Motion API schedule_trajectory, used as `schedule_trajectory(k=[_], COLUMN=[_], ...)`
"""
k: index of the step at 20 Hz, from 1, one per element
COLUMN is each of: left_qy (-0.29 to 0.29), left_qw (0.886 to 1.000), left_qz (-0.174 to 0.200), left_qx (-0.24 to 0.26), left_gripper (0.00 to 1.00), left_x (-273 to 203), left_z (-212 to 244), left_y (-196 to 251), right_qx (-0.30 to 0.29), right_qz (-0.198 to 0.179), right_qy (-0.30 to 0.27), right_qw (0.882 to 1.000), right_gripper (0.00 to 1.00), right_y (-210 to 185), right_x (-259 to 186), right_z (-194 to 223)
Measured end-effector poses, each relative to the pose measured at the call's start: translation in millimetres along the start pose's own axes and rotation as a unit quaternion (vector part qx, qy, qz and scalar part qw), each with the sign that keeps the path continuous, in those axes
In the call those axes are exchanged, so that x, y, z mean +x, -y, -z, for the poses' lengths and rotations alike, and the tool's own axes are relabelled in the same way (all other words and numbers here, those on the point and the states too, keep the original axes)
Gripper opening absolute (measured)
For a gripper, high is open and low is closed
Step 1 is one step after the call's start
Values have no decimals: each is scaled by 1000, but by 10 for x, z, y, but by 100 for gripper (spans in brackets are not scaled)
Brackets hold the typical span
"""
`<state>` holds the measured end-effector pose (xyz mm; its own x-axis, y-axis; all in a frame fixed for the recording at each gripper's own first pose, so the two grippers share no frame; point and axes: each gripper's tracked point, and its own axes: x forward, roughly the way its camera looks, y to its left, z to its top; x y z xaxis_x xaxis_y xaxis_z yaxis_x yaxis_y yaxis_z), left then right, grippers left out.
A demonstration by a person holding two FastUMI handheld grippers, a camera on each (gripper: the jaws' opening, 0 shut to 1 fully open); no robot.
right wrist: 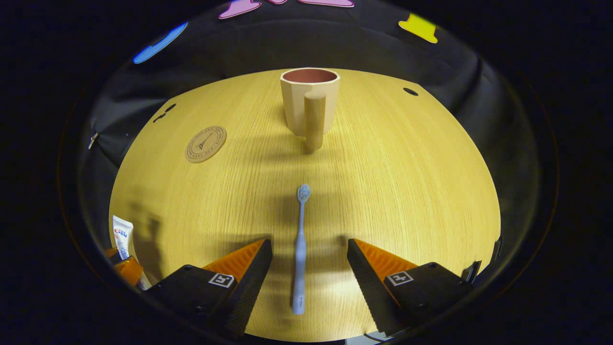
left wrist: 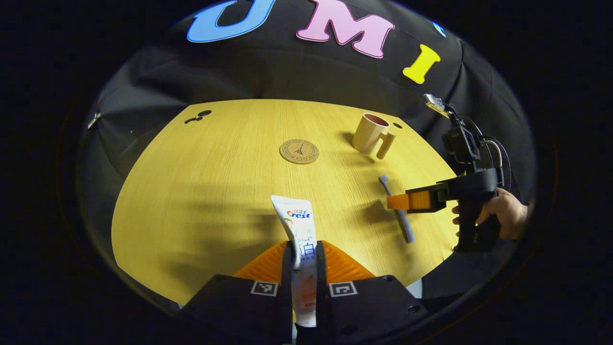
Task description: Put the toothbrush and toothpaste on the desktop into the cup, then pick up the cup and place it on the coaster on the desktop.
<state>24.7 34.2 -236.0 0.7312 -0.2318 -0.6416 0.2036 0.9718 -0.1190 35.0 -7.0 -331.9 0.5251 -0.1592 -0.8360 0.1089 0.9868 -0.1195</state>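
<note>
We see a white toothpaste tube (left wrist: 300, 239) with blue and red lettering and a peach-toned patch, pinched between our left tongs (left wrist: 303, 254), whose fingers are orange with black bodies bearing black-and-white square markers. Ahead of our right tongs (right wrist: 310, 254), the same orange and black, lies a pale blue-grey toothbrush (right wrist: 300, 249). Beyond it stands a beige cup (right wrist: 310, 105) with what looks like a dusky pink inside. The coaster (right wrist: 206, 143) is tan with a dark printed pattern; the desktop (right wrist: 407, 182) is yellow wood grain.
</note>
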Motion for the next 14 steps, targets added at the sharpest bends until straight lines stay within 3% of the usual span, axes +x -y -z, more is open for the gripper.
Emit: schedule_trajectory(k=[9, 12, 13, 14], left_qy=[-5, -6, -6, -5], left_qw=[1000, 1000, 1000, 1000], left_qz=[7, 6, 3, 1], left_qx=[-5, -3, 1, 4], left_gripper=[24, 24, 24, 24], left_x=[30, 48, 63, 70], left_z=[29, 23, 17, 1], left_y=[-8, -12, -19, -20], right_qx=[5, -3, -5, -5], right_qz=[-1, -4, -5, -6], right_qy=[-21, -39, -44, -47], right_qw=[1000, 999, 999, 999], right_gripper=[94, 74, 72, 46], right_y=[-31, -24, -31, -34], right_x=[57, 71, 73, 74], right_z=[46, 59, 50, 48])
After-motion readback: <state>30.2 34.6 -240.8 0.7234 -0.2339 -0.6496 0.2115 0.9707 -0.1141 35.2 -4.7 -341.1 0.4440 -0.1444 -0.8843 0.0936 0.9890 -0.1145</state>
